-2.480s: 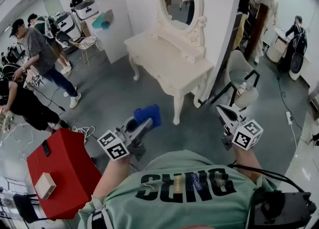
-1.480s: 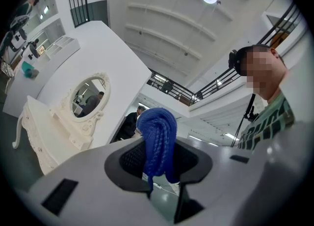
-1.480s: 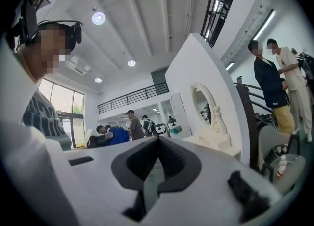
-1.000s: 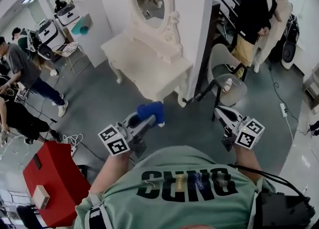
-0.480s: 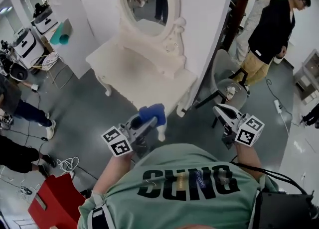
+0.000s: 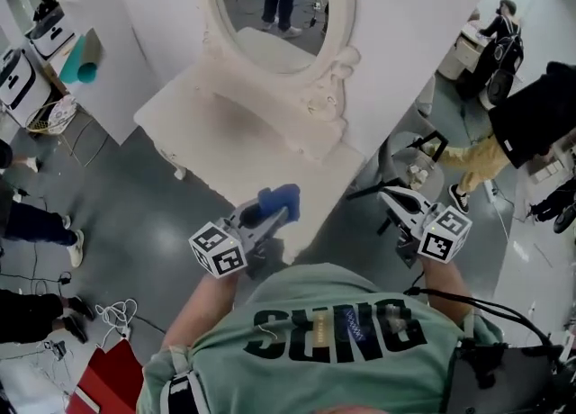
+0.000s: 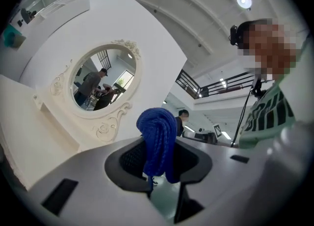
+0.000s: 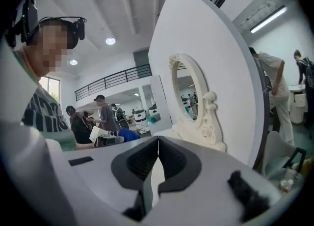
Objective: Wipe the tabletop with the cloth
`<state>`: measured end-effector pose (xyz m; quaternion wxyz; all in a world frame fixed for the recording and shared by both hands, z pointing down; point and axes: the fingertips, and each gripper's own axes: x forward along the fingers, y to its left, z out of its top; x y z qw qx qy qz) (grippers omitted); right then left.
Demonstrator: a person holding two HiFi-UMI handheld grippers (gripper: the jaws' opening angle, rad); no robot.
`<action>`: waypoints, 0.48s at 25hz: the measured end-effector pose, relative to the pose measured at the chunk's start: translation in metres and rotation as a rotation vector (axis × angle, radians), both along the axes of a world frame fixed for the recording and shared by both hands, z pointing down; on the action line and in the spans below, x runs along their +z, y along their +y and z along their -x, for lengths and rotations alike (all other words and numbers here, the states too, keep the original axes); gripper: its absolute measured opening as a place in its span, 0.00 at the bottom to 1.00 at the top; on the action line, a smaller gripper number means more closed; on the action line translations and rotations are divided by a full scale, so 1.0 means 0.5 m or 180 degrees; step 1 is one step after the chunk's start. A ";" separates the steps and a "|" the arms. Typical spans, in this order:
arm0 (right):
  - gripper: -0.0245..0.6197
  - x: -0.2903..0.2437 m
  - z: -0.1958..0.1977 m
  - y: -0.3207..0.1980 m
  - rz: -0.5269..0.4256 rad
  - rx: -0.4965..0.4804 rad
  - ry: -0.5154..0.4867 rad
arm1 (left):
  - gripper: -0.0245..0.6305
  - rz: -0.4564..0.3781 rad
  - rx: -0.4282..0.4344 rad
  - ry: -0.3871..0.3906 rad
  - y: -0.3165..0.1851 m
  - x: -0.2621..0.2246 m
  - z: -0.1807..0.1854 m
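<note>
Here both forearms reach forward from the person's chest at about the same height. The left gripper (image 6: pixel 267 214) and the right gripper (image 6: pixel 391 196) each point up toward the far side. The left gripper's jaws are clamped on a blue cloth (image 6: pixel 280 197), which bulges beyond the tips as a folded wad. In the head view the cloth overlaps the near edge of the white dressing table (image 6: pixel 216 129); whether it touches the top cannot be told. The right gripper's jaws are pressed together with nothing between them, and it hangs over grey floor (image 6: pixel 144 214) near a chair (image 6: pixel 407 166). The person's hands are mostly hidden behind the grippers' marker cubes, and the oval mirror (image 6: pixel 274 3) is cut off at the top. Compared with half a second ago, the table lies closer and larger under the grippers, the cloth now covers its near corner, and the red box (image 6: pixel 106 383) has slid almost out of view at the lower left.
</note>
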<state>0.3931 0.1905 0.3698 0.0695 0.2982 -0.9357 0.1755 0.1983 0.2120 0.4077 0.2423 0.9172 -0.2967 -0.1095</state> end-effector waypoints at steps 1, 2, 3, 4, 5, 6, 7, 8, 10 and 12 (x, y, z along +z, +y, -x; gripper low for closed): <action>0.06 0.005 -0.004 -0.021 0.0028 0.0004 -0.0026 | 0.24 0.0038 -0.0007 -0.0097 -0.020 0.012 -0.007; 0.06 0.009 -0.009 -0.041 0.0043 -0.0001 -0.0044 | 0.24 0.0077 -0.0019 -0.0214 -0.040 0.025 -0.016; 0.06 0.012 -0.016 -0.060 0.0050 -0.0014 -0.0056 | 0.24 0.0116 -0.0033 -0.0339 -0.061 0.037 -0.028; 0.06 0.015 -0.029 -0.079 0.0054 -0.0033 -0.0068 | 0.24 0.0147 -0.0047 -0.0475 -0.081 0.047 -0.046; 0.06 0.020 -0.046 -0.098 0.0063 -0.0056 -0.0087 | 0.24 0.0164 -0.0060 -0.0631 -0.100 0.058 -0.069; 0.06 0.028 -0.067 -0.116 0.0079 -0.0084 -0.0113 | 0.24 0.0165 -0.0069 -0.0817 -0.118 0.069 -0.096; 0.06 0.040 -0.091 -0.134 0.0100 -0.0115 -0.0142 | 0.24 0.0155 -0.0076 -0.1029 -0.136 0.081 -0.126; 0.06 0.053 -0.119 -0.153 0.0122 -0.0148 -0.0165 | 0.24 0.0145 -0.0083 -0.1256 -0.157 0.096 -0.160; 0.06 0.078 -0.184 -0.196 0.0158 -0.0207 -0.0189 | 0.24 0.0121 -0.0122 -0.1716 -0.212 0.130 -0.238; 0.06 0.095 -0.258 -0.243 0.0180 -0.0264 -0.0208 | 0.24 0.0107 -0.0181 -0.2221 -0.281 0.175 -0.323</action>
